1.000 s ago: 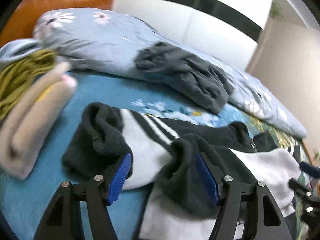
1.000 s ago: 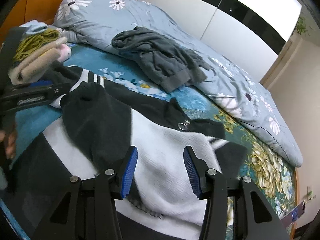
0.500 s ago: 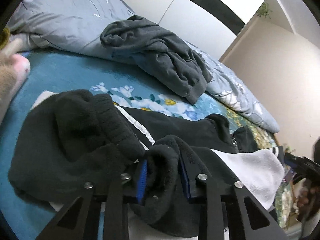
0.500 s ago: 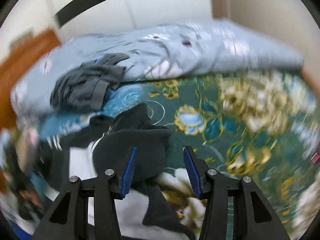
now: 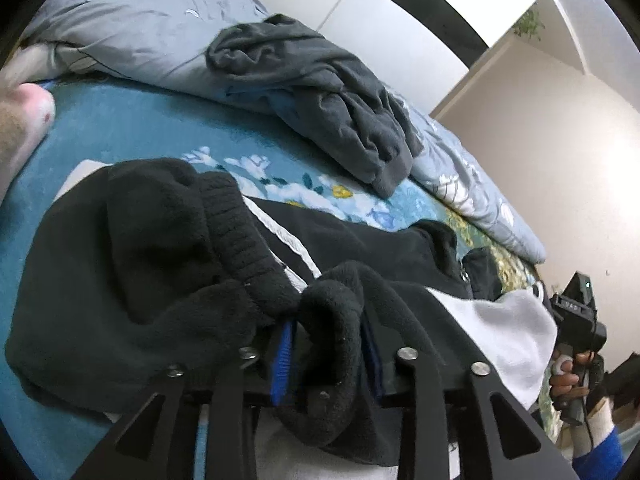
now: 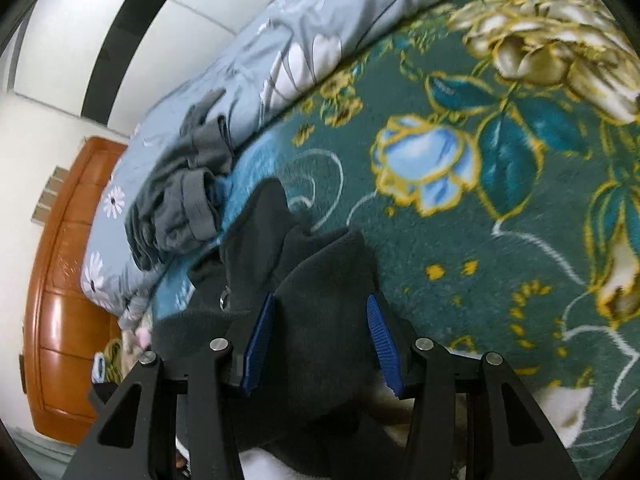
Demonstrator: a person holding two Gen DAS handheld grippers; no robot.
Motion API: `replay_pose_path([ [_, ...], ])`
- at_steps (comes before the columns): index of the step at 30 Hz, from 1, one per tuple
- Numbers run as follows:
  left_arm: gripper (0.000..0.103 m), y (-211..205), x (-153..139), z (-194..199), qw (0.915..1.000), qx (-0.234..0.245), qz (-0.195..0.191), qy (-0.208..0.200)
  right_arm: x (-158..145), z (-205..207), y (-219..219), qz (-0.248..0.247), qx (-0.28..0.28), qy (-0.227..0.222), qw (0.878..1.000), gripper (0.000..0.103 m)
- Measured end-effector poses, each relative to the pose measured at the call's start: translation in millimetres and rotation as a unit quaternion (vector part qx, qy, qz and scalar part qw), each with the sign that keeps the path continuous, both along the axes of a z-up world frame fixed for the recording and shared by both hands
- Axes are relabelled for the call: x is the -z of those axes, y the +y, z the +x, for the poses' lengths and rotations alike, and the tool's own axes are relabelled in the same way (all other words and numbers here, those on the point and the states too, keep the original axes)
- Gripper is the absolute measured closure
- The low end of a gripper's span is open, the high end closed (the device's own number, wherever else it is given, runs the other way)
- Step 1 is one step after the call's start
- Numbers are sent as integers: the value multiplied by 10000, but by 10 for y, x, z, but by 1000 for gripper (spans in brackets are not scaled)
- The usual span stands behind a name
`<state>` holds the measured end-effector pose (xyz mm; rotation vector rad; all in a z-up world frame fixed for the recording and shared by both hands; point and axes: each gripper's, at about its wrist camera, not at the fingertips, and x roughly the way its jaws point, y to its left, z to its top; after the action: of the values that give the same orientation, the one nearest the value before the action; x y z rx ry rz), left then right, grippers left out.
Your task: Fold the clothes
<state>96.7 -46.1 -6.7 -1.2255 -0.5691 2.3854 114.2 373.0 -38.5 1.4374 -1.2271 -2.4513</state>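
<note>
A black and white fleece jacket [image 5: 360, 248] lies spread on the bed. My left gripper [image 5: 326, 348] is shut on a thick black fold of the jacket, near a ribbed cuff [image 5: 240, 240]. My right gripper [image 6: 320, 344] is open, its blue pads either side of a black part of the same jacket [image 6: 320, 280], just above the floral blanket. The right gripper's handle and the hand holding it show in the left wrist view [image 5: 576, 344] at the jacket's far end.
A crumpled dark grey garment [image 5: 320, 92] lies on the grey floral duvet [image 5: 132, 28] along the wall side. A pink-beige folded item [image 5: 20, 120] sits at the left. The teal floral blanket [image 6: 500, 208] covers the bed. A wooden headboard [image 6: 64, 280] stands behind.
My left gripper closed on the black fold of the jacket and holds it. My right gripper swung away from the jacket's middle to its far black end and moved in close, still open.
</note>
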Motion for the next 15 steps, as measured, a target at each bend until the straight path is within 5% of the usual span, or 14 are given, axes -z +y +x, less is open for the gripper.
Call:
replay_pose_path([
  [2, 67, 34, -2, 13, 9999, 43, -97, 77, -17, 5, -37, 25, -47, 66, 10000, 59],
  [3, 69, 51, -3, 20, 9998, 64, -147, 118, -37, 7, -55, 61, -66, 91, 9999, 66],
  [4, 77, 40, -11, 22, 9998, 59, -127, 148, -65, 3, -73, 130, -81, 87, 9998, 85],
  [5, 82, 25, -22, 22, 9998, 56, -74, 159, -104, 1, -84, 216, -82, 102, 9997, 90],
  [10, 86, -42, -290, 38, 9983, 101, 16, 572, -473, -30, -8, 803, 112, 474, 9956, 93],
  [15, 87, -98, -389, -110, 9966, -87, -280, 765, -633, -254, 118, 1223, 279, 547, 9906, 93],
])
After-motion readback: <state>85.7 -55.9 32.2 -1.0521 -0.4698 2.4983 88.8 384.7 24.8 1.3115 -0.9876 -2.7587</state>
